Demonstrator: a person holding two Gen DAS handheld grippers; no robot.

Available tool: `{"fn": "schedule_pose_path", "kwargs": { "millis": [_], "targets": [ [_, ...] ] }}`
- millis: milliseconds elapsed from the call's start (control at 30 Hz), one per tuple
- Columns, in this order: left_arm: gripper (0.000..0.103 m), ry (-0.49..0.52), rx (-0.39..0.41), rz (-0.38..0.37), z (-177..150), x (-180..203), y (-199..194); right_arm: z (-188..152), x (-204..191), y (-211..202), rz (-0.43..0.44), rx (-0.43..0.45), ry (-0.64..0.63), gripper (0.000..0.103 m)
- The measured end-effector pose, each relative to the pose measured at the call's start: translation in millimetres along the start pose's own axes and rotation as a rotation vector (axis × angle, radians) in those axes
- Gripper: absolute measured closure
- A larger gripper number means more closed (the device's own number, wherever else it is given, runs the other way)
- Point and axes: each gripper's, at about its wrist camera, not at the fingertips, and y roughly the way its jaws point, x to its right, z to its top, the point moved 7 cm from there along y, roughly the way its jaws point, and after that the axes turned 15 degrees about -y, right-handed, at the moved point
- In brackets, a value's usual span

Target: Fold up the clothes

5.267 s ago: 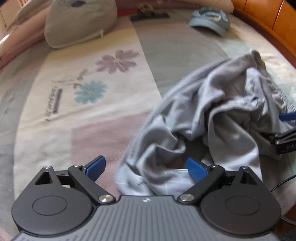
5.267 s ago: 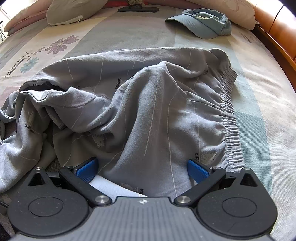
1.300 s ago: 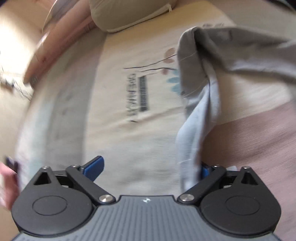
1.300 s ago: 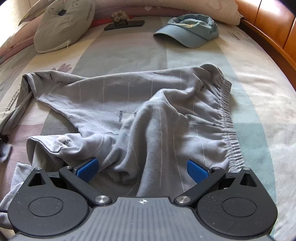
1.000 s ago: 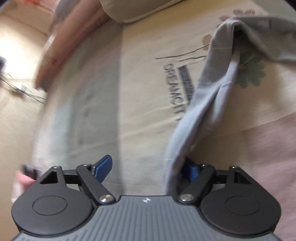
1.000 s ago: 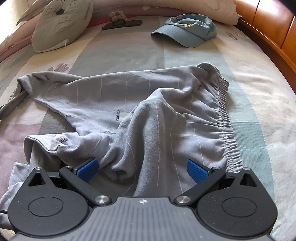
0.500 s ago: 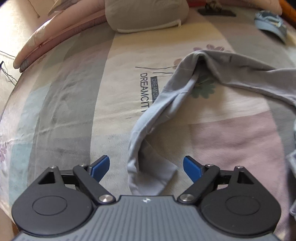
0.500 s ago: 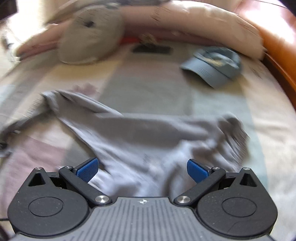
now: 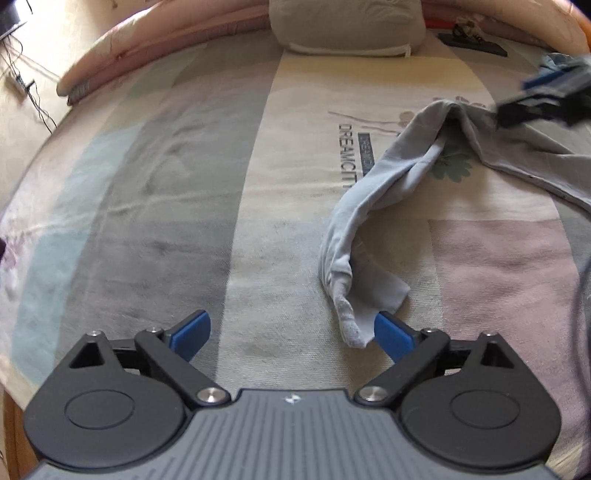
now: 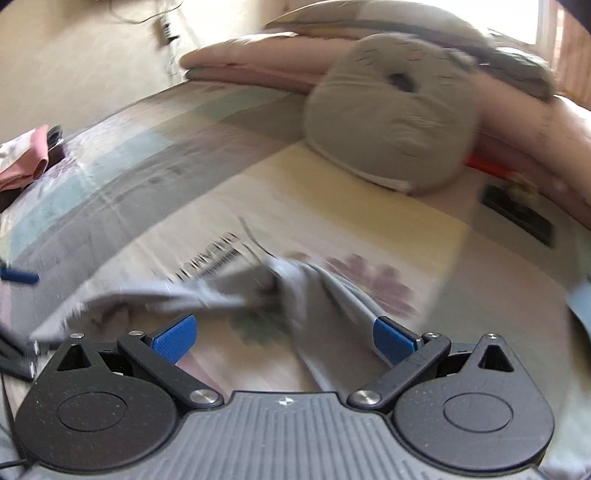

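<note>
Our left gripper [image 9: 291, 332] gaped wide, empty, the grey trousers' [image 9: 373, 206] leg end beside its right finger. Our right gripper [image 10: 282, 336] gaped empty over the fold. Bedspread [image 9: 184, 184] lay open leftward; a pillow [image 9: 347, 26] sat beyond.

Home bedroom, patterned bedsheet [image 9: 229, 192], grey pillow [image 9: 347, 26], probably a rolled pink quilt [image 10: 258, 62]

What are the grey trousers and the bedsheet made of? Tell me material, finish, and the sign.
Grey trousers: soft matte knit, likely cotton jersey; the leg lies limp and folds over itself. Bedsheet: matte woven cloth, probably cotton; printed stripes, flowers and lettering, with fine wrinkles.
</note>
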Motion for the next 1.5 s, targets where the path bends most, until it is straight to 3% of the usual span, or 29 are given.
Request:
{"fn": "schedule_pose_path", "kwargs": {
  "millis": [267, 367, 467, 567, 833, 1000, 1133, 1367, 1500],
  "targets": [
    [0.008, -0.142, -0.016, -0.084, 1.8, -12.9, 28.7, 43.0, -47.7, 46.9, 0.087, -0.012, -0.074, 0.0],
    [0.009, -0.184, -0.013, -0.124, 2.3, -14.5, 35.2, 29.3, -41.5, 35.9, 0.065, -0.016, -0.049, 0.0],
    [0.009, -0.194, 0.014, -0.225, 4.8, -1.9, 31.1, 15.5, -35.2, 24.8, 0.043, -0.02, -0.023, 0.0],
    [0.009, -0.164, 0.025, -0.332, 6.2, 21.0, 27.6, 1.8, -29.0, 13.7, 0.021, -0.024, 0.002, 0.0],
    [0.01, -0.097, 0.009, -0.469, 6.8, 83.0, 23.9, -41.4, -7.9, -18.6, -0.038, -0.039, 0.097, 0.0],
    [0.01, -0.071, -0.044, -0.483, -4.6, 113.4, 29.2, -81.5, 13.0, -41.3, -0.068, -0.059, 0.215, 0.0],
    [0.009, -0.062, -0.037, -0.478, -13.5, 116.9, 14.9, -103.5, 19.2, -54.1, -0.061, -0.055, 0.284, 0.0],
    [0.008, -0.029, -0.003, -0.426, -34.6, 105.7, -17.8, -106.7, 10.3, -57.6, -0.005, -0.027, 0.285, 0.0],
    [0.008, -0.074, -0.014, -0.399, -50.1, 96.3, -21.4, -98.0, -1.4, -46.7, 0.091, -0.008, 0.28, 0.0]
  ]
}}
